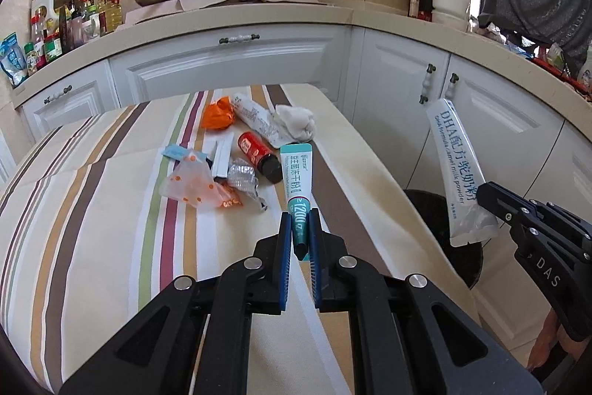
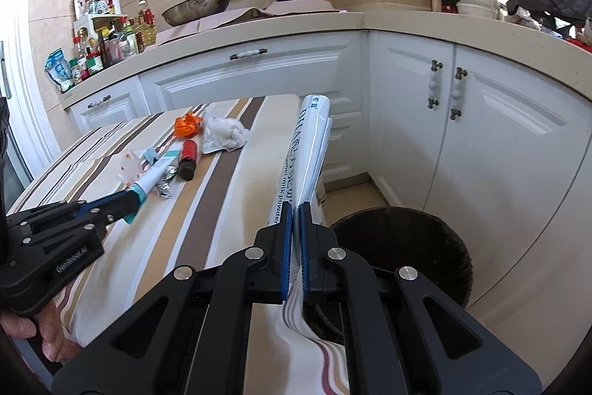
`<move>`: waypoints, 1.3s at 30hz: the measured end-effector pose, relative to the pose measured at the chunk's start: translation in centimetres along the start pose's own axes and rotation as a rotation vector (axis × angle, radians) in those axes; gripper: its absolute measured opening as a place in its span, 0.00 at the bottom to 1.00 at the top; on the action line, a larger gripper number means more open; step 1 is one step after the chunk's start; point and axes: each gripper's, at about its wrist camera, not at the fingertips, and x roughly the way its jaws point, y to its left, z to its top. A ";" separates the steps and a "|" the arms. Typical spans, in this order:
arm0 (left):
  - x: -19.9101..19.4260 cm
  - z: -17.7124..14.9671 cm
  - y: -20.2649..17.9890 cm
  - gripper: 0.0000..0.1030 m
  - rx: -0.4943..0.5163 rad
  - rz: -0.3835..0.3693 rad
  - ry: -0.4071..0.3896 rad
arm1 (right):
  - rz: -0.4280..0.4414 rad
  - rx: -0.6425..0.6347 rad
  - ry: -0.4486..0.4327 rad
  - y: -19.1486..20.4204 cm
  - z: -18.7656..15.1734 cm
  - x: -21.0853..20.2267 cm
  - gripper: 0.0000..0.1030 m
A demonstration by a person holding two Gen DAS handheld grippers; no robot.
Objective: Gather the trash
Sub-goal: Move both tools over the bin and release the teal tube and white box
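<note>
our left gripper [image 1: 299, 215] is clamped on the teal-and-white sachet [image 1: 298, 180], its far end over the striped table [image 1: 92, 210] beside the trash pile [image 1: 236, 154]. our right gripper [image 2: 296, 210] is pinched tight on the white milk powder sachet [image 2: 309, 143], held off the table edge near the dark bin [image 2: 425, 247] on the floor.

Left hand-held gripper [image 1: 299, 224]: matte black linkage arms, silver pivot rivets, blue ribbed pads. Right hand-held gripper [image 2: 296, 213]: identical build, small silver screws, white "DAS" lettering on body.
</note>
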 end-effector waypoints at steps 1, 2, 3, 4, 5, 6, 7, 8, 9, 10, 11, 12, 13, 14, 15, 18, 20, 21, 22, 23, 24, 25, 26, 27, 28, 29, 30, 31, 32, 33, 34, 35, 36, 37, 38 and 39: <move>-0.1 0.1 -0.1 0.10 0.002 -0.001 -0.005 | -0.007 0.000 -0.003 -0.2 0.1 -0.2 0.05; -0.3 0.2 -0.2 0.10 0.004 -0.004 -0.012 | -0.018 0.000 -0.008 -0.5 0.1 -0.4 0.05; -0.4 0.3 -0.4 0.10 0.006 -0.008 -0.017 | -0.025 0.000 -0.010 -0.7 0.2 -0.6 0.05; -0.5 0.4 -0.5 0.10 0.006 -0.011 -0.019 | -0.034 0.001 -0.015 -1.0 0.2 -0.8 0.04; -0.6 0.5 -0.6 0.10 0.005 -0.016 -0.024 | -0.040 0.001 -0.018 -1.2 0.3 -1.1 0.04; -0.8 0.6 -0.8 0.10 0.004 -0.022 -0.031 | -0.051 0.000 -0.025 -1.4 0.4 -1.4 0.04; -0.9 0.8 -0.9 0.10 0.004 -0.026 -0.038 | -0.061 -0.001 -0.031 -1.7 0.5 -1.7 0.04; -1.1 0.9 -1.2 0.10 0.005 -0.032 -0.047 | -0.074 -0.004 -0.040 -2.0 0.7 -2.1 0.04; -1.3 1.1 -1.5 0.10 0.008 -0.038 -0.056 | -0.082 -0.006 -0.045 -2.2 0.8 -2.3 0.04; -1.4 1.3 -1.8 0.10 0.011 -0.044 -0.061 | -0.091 -0.008 -0.050 -2.4 0.9 -2.6 0.04; -1.5 1.5 -2.2 0.10 0.014 -0.053 -0.066 | -0.100 -0.010 -0.054 -2.6 0.9 -2.9 0.04; -1.5 1.6 -2.4 0.10 0.015 -0.058 -0.069 | -0.113 -0.011 -0.060 -3.0 1.0 -3.2 0.04; -1.5 1.7 -2.8 0.10 0.019 -0.065 -0.071 | -0.120 -0.010 -0.062 -3.2 1.1 -3.3 0.04; -1.5 1.9 -3.3 0.10 0.025 -0.075 -0.074 | -0.129 -0.006 -0.065 -3.7 1.1 -3.5 0.04; -1.5 1.9 -3.6 0.10 0.028 -0.080 -0.077 | -0.134 -0.003 -0.067 -4.0 1.1 -3.6 0.05; -1.3 2.4 -4.9 0.10 0.039 -0.097 -0.087 | -0.157 0.004 -0.071 -5.2 1.1 -3.8 0.04; -0.9 2.6 -5.9 0.10 0.049 -0.111 -0.083 | -0.168 0.008 -0.071 -5.9 1.0 -3.8 0.04; -0.7 2.7 -6.5 0.10 0.052 -0.120 -0.081 | -0.175 0.010 -0.072 -6.4 1.0 -3.8 0.05; -0.4 2.7 -7.0 0.10 0.057 -0.126 -0.079 | -0.182 0.012 -0.073 -6.9 0.9 -3.7 0.05; -0.1 2.7 -7.8 0.10 0.065 -0.133 -0.079 | -0.187 0.013 -0.073 -7.5 0.8 -3.7 0.05; 0.2 2.8 -8.4 0.10 0.071 -0.138 -0.078 | -0.191 0.015 -0.072 -7.8 0.8 -3.5 0.05; 0.4 2.8 -8.8 0.10 0.075 -0.142 -0.076 | -0.195 0.019 -0.071 -8.2 0.8 -3.4 0.05; 0.8 2.8 -9.5 0.10 0.082 -0.149 -0.071 | -0.198 0.023 -0.070 -8.6 0.8 -3.3 0.05; 1.2 2.8 -10.0 0.10 0.088 -0.152 -0.066 | -0.202 0.026 -0.069 -9.1 0.7 -3.2 0.04; 1.5 2.8 -10.5 0.10 0.093 -0.156 -0.060 | -0.205 0.029 -0.068 -9.5 0.7 -3.0 0.05; 2.0 2.8 -11.2 0.10 0.099 -0.158 -0.053 | -0.209 0.034 -0.067 -10.0 0.6 -2.8 0.04; 2.4 2.8 -11.7 0.10 0.104 -0.160 -0.043 | -0.211 0.037 -0.066 -10.4 0.5 -2.7 0.05; 3.0 2.8 -12.3 0.10 0.107 -0.166 -0.030 | -0.212 0.041 -0.064 -10.7 0.4 -2.5 0.05; 3.3 2.8 -12.7 0.10 0.110 -0.168 -0.020 | -0.213 0.044 -0.063 -11.1 0.3 -2.4 0.05; 3.7 2.8 -13.1 0.10 0.112 -0.169 -0.010 | -0.215 0.048 -0.061 -11.5 0.2 -2.1 0.05; 4.2 2.9 -13.6 0.10 0.115 -0.173 0.002 | -0.216 0.053 -0.058 -11.9 0.2 -1.8 0.05; 4.6 3.0 -14.0 0.10 0.118 -0.173 0.009 | -0.214 0.059 -0.054 -12.4 0.1 -1.5 0.05; 5.0 3.0 -14.4 0.10 0.123 -0.171 0.016 | -0.214 0.062 -0.051 -12.6 0.0 -1.3 0.05; 5.4 3.0 -14.9 0.10 0.128 -0.166 0.022 | -0.213 0.065 -0.045 -13.1 -0.1 -0.8 0.05; 5.7 3.0 -15.2 0.10 0.131 -0.162 0.029 | -0.213 0.066 -0.040 -13.2 -0.2 -0.5 0.05; 6.1 3.0 -15.5 0.10 0.132 -0.161 0.038 | -0.212 0.068 -0.035 -13.4 -0.3 -0.2 0.05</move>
